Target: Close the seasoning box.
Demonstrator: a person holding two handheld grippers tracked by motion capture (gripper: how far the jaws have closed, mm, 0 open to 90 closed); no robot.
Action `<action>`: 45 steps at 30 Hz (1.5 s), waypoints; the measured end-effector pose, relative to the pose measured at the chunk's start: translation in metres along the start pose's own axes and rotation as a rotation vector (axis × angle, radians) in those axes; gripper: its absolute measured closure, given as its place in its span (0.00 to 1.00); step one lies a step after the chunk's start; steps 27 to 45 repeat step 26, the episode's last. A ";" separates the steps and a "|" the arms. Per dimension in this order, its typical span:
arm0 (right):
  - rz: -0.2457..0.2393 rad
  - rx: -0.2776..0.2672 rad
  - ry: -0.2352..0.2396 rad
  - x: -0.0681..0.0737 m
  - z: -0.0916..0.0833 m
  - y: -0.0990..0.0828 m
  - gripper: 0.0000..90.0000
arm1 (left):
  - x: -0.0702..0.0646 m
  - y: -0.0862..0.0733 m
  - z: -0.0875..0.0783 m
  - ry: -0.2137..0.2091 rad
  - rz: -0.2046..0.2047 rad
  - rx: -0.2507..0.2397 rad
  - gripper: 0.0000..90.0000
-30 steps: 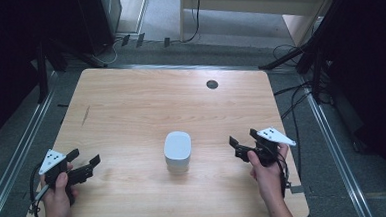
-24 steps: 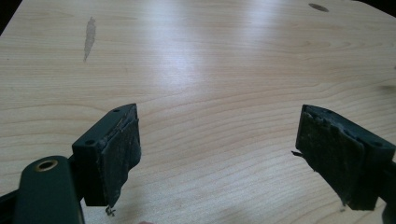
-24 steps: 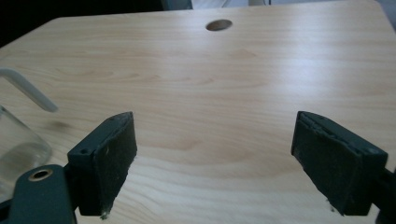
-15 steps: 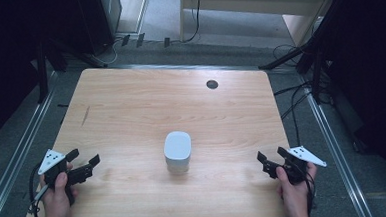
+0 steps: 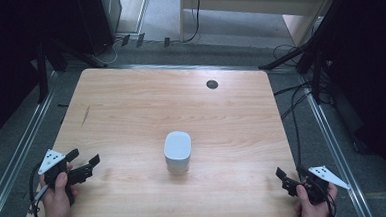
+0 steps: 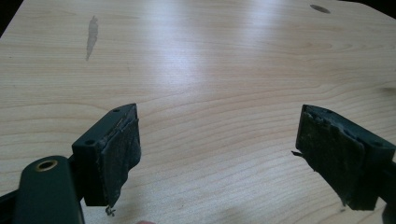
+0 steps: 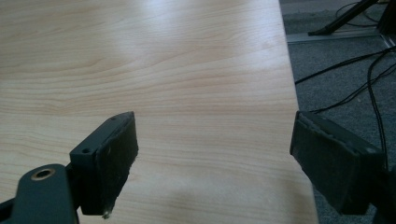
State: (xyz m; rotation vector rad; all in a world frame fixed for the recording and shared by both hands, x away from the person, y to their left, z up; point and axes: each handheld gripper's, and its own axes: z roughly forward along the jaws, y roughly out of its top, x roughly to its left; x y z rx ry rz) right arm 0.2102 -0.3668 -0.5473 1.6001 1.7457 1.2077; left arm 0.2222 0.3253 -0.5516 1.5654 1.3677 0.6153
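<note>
Centrally on the wooden tabletop (image 5: 130, 101), somewhat nearer the front edge than the back, stands a white rounded container (image 5: 177, 151), upright and untouched. The left gripper (image 5: 84, 166) sits near the front left corner, held in a hand (image 5: 55, 196) that comes in from the bottom edge; its jaws are spread apart with nothing between them, and they point toward the container across bare wood. In the left gripper view the worn black pads (image 6: 122, 154) frame only wood grain and a dark smear (up toward the far left of the tabletop). The right gripper (image 5: 290, 176) is at the front right corner, well apart from the container, its jaws likewise released and empty. In the right gripper view one jaw hangs over the tabletop's right edge, with grey floor and cables (image 7: 355, 65) beyond. A small round hole (image 5: 212, 84) lies near the back edge.
</note>
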 end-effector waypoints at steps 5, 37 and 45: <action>0.007 -0.001 -0.008 0.002 -0.001 -0.002 0.19 | 0.000 0.000 0.000 0.004 0.006 0.003 0.15; -0.004 0.041 -0.053 0.008 0.002 -0.002 0.22 | -0.002 0.002 0.004 0.024 0.015 0.028 0.16; -0.004 0.041 -0.053 0.008 0.002 -0.002 0.22 | -0.002 0.002 0.004 0.024 0.015 0.028 0.16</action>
